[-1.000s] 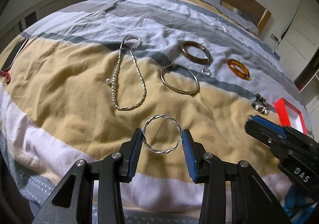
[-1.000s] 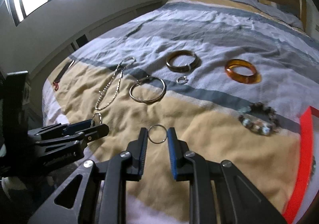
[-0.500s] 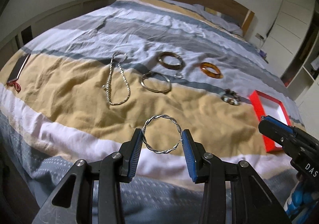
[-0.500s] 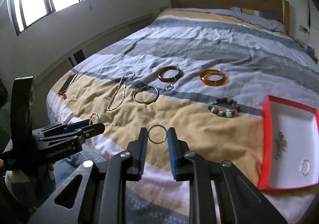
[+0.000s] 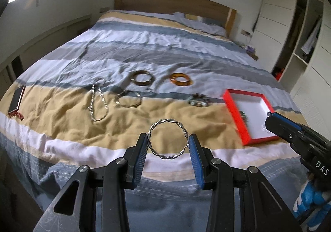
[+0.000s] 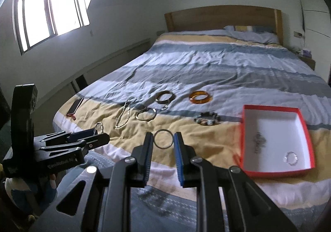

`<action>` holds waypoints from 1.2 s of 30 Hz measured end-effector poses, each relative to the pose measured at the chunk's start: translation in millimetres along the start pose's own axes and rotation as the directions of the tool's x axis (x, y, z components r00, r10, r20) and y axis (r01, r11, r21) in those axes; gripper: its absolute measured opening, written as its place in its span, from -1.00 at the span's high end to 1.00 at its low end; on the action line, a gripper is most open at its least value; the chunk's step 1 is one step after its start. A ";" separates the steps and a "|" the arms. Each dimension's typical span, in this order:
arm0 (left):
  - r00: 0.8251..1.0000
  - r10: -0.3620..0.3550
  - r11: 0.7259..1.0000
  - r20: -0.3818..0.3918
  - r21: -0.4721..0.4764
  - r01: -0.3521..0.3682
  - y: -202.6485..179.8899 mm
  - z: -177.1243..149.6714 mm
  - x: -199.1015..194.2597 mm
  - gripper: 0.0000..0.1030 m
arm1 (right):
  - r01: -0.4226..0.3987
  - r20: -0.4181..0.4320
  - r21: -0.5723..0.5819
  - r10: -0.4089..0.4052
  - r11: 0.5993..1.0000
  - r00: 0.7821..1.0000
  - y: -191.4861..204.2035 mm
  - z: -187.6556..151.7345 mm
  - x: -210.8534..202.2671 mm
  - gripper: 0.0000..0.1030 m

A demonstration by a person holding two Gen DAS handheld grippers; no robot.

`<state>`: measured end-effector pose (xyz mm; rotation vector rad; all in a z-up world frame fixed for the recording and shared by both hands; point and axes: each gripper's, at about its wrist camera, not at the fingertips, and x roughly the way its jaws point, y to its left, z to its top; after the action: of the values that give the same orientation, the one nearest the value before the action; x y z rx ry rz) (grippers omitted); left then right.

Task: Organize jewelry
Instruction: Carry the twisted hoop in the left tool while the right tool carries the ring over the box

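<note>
My left gripper (image 5: 168,143) is shut on a twisted silver bangle (image 5: 167,138) and holds it in the air above the foot of the bed. My right gripper (image 6: 163,140) is shut on a small plain silver ring (image 6: 163,139), also in the air. A red box with a white inside (image 6: 275,110) lies open on the bed at the right, with a few small pieces in it; it also shows in the left wrist view (image 5: 231,106). On the bed lie a silver chain (image 5: 97,101), a silver bangle (image 5: 128,98), a brown bangle (image 5: 142,78), an amber bangle (image 5: 180,79) and a beaded bracelet (image 5: 197,101).
The striped duvet (image 5: 157,50) covers the bed up to a wooden headboard (image 5: 171,2). A phone (image 5: 16,98) lies at the bed's left edge. White wardrobes (image 5: 289,25) stand at the right, a window (image 6: 49,13) at the left.
Both grippers have pulled back and risen from the bed, each still holding its piece. The jewelry looks smaller and farther, and the red box has come fully into view.
</note>
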<state>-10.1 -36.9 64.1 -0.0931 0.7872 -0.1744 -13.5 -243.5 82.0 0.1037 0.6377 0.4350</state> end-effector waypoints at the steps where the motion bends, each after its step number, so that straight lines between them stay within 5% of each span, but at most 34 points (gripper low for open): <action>1: 1.000 -0.007 1.000 -0.001 0.013 0.007 -7.6 0.5 -1.0 0.23 | 0.008 0.008 0.007 -0.008 1.000 1.000 -4.3 -1.1 -5.6 0.63; 19: 0.983 -0.144 0.970 -0.109 0.180 0.162 -140.4 30.5 58.9 0.23 | 0.151 0.015 0.214 -0.158 0.965 0.987 -140.1 -31.7 -46.9 0.63; 36: 0.959 -0.146 0.929 -0.245 0.298 0.217 -246.5 72.0 232.5 0.23 | 0.250 -0.164 0.134 -0.227 0.959 0.960 -277.7 -0.8 45.3 0.63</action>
<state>172.2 -321.8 -10.6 0.1676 0.9605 -0.4960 118.7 -475.7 -6.3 0.1396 0.8185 0.1594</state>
